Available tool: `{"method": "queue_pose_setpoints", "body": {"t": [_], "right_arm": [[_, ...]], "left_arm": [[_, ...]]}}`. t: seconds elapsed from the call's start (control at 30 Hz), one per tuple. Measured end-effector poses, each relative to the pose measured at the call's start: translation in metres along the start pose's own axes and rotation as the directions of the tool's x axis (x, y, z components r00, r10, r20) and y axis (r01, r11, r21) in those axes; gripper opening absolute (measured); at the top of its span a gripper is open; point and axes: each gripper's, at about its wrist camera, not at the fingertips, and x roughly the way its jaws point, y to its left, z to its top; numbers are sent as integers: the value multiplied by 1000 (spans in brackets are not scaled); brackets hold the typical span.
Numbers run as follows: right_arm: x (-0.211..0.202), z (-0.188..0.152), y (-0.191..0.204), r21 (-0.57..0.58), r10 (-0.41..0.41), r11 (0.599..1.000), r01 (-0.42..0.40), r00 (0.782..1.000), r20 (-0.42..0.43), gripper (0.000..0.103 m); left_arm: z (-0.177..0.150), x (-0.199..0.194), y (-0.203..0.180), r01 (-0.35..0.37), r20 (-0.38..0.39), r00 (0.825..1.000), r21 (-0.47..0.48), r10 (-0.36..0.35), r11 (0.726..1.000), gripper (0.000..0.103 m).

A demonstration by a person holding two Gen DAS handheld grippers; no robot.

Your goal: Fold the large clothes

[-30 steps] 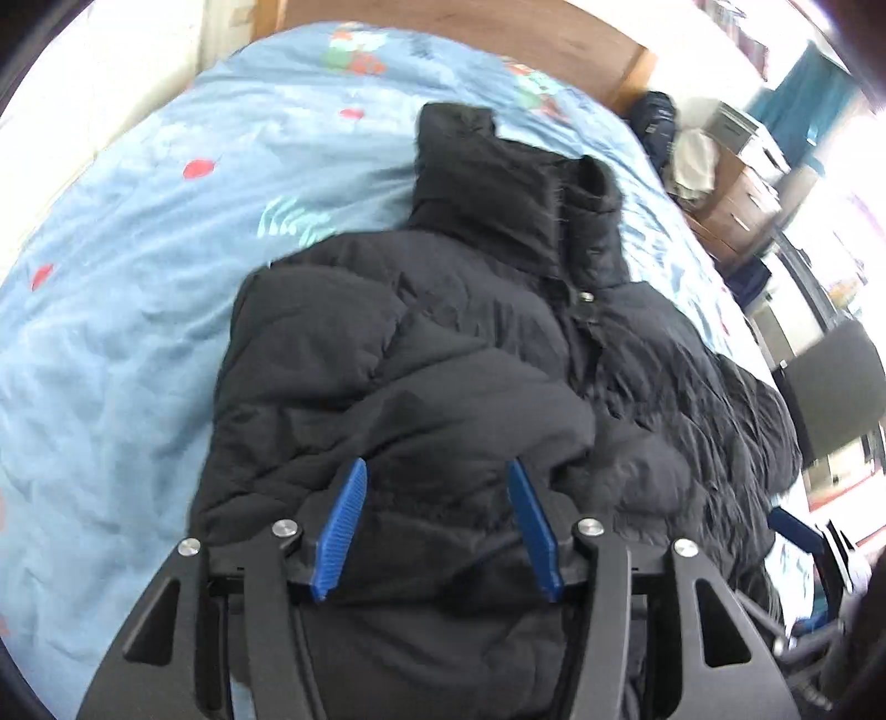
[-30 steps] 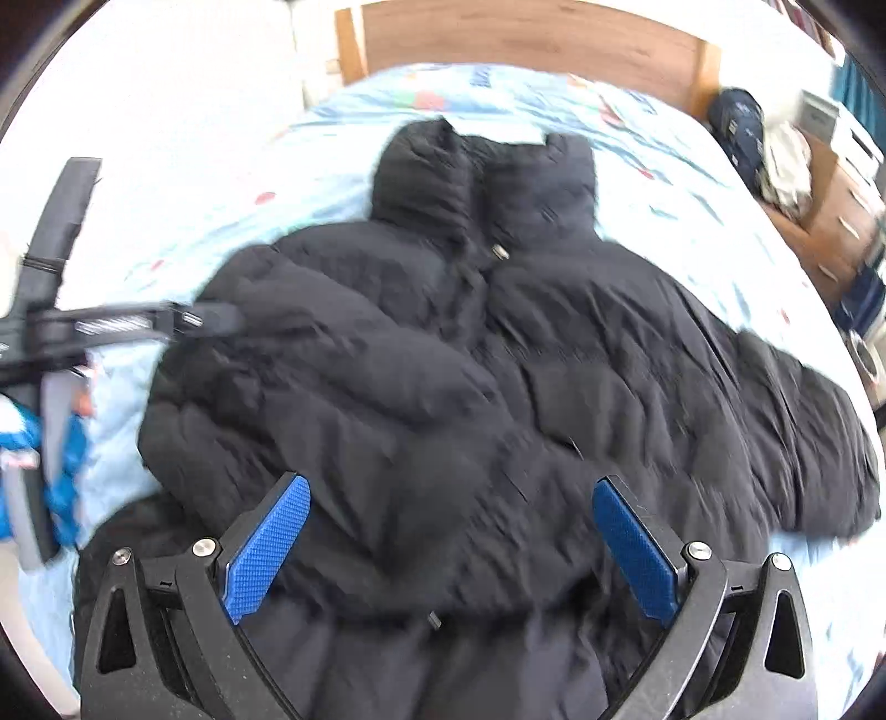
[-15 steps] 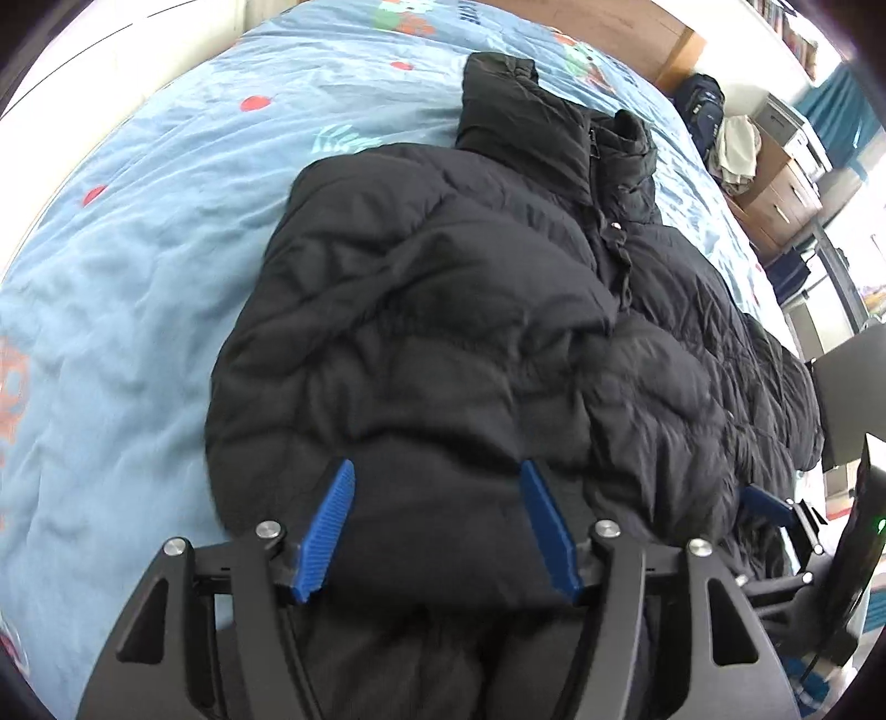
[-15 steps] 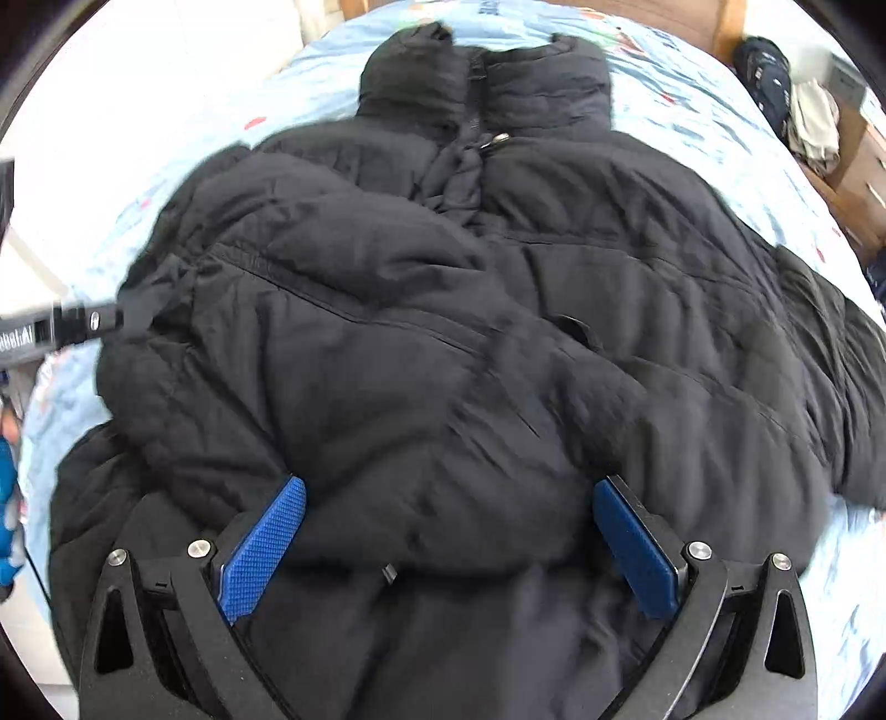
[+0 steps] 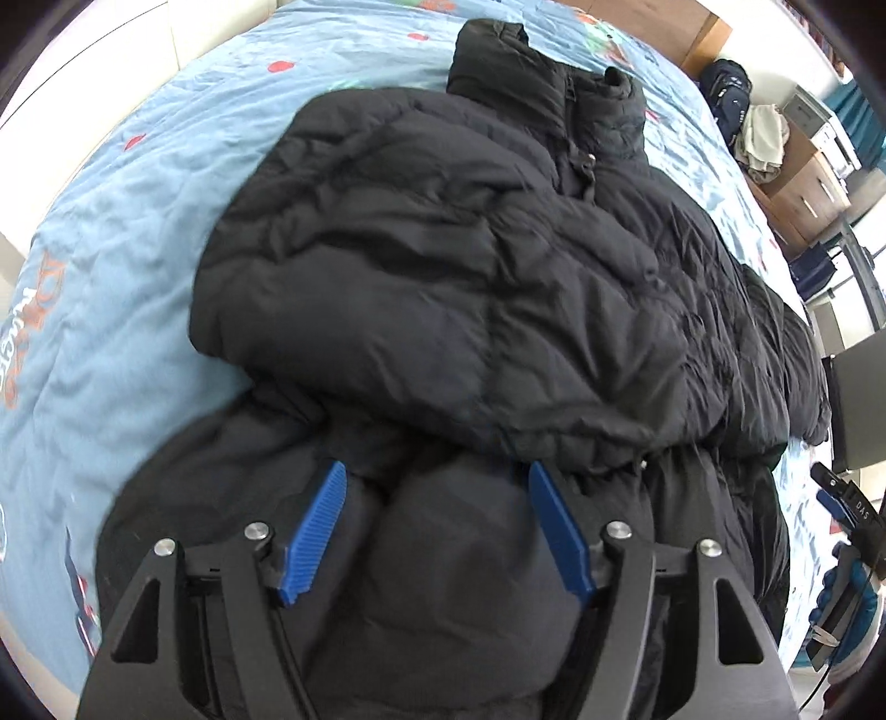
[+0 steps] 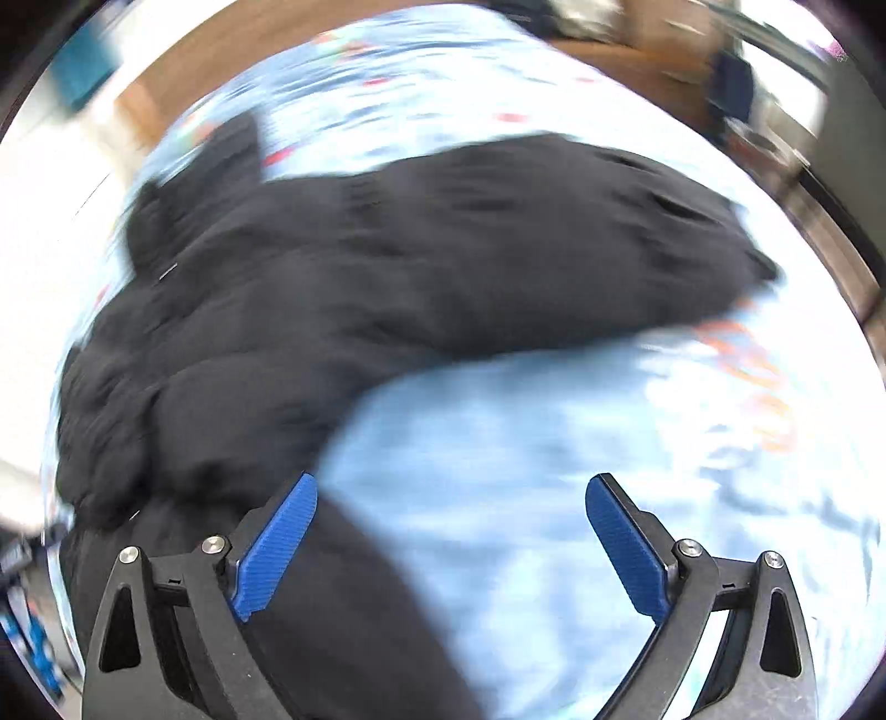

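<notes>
Left wrist view: orange lettering printed on the bedsheet [image 5: 127, 232] at the left edge, too warped to read; "DAS" legible on a black strap [image 5: 861, 507] at the far right. Black puffer jacket [image 5: 443, 277] spread over the light blue sheet, collar at the far end toward the wooden headboard [image 5: 653, 22], hem near, long axis running near to far. One sleeve folded across the chest, its cuff end near the middle. Left gripper [image 5: 434, 526] spread open, blue pads on either side of a bulge of the hem, nothing pinched. To the far right a dark backpack [image 5: 728, 94], a wooden drawer unit [image 5: 803, 188] with pale cloth on top, and a dark chair back [image 5: 858, 399] beside the bed.

Right wrist view: heavily motion-blurred; no writing readable, only an orange smear on the sheet [image 6: 554, 471] at right. Jacket [image 6: 415, 249] lying across the frame from lower left to upper right, one sleeve stretched out toward the right. Right gripper [image 6: 448, 531] wide open and empty, left pad over the jacket's edge, right pad over bare sheet. Wooden bed frame [image 6: 830, 232] curving along the far right.
</notes>
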Motion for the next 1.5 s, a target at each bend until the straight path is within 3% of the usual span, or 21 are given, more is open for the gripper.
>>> {"method": "queue_pose_setpoints", "body": {"t": [0.13, 0.33, 0.53, 0.7, 0.77, 0.83, 0.93, 1.0, 1.13, 1.37, 1.5], "right_arm": [[1, 13, -66, 149, 0, 989, -1, 1000, 11, 97], [22, 39, -127, 327, 149, 932, -159, 987, 54, 97], [60, 63, -164, 467, 252, 847, -255, 965, 71, 97], [89, 93, -188, 590, 361, 714, -377, 920, 151, 95], [91, 95, -197, 620, 386, 670, -409, 905, 180, 89], [100, 104, -203, 655, 398, 626, -424, 895, 199, 68], [106, 110, -210, 684, 408, 584, -436, 887, 217, 50], [102, 119, -208, 665, 407, 599, -446, 885, 226, 38], [79, 134, -194, 596, 380, 672, -439, 896, 231, 18], [27, 175, -144, 409, 367, 796, -447, 893, 261, 11], [-10, 195, -92, 250, 375, 861, -443, 885, 276, 11]], "left_arm": [[-7, -1, -21, -8, -8, 1000, -17, 8, 1000, 67], [-14, -5, -49, -18, -15, 1000, 4, 18, 1000, 67], [-29, -5, -65, -32, -41, 999, 5, 32, 999, 67], [-46, -4, -67, -51, -63, 997, 3, 51, 999, 67], [-51, -4, -66, -58, -71, 996, 0, 58, 998, 67], [-55, -6, -66, -65, -76, 995, -2, 65, 998, 67], [-57, -9, -66, -70, -78, 994, -1, 70, 998, 67], [-56, -10, -66, -70, -78, 994, -1, 70, 998, 67], [-54, -11, -66, -55, -76, 996, -7, 55, 998, 67], [-51, -20, -61, -10, -58, 998, -25, 8, 1000, 67], [-51, -27, -43, 4, -44, 999, -51, -7, 999, 67]]}}
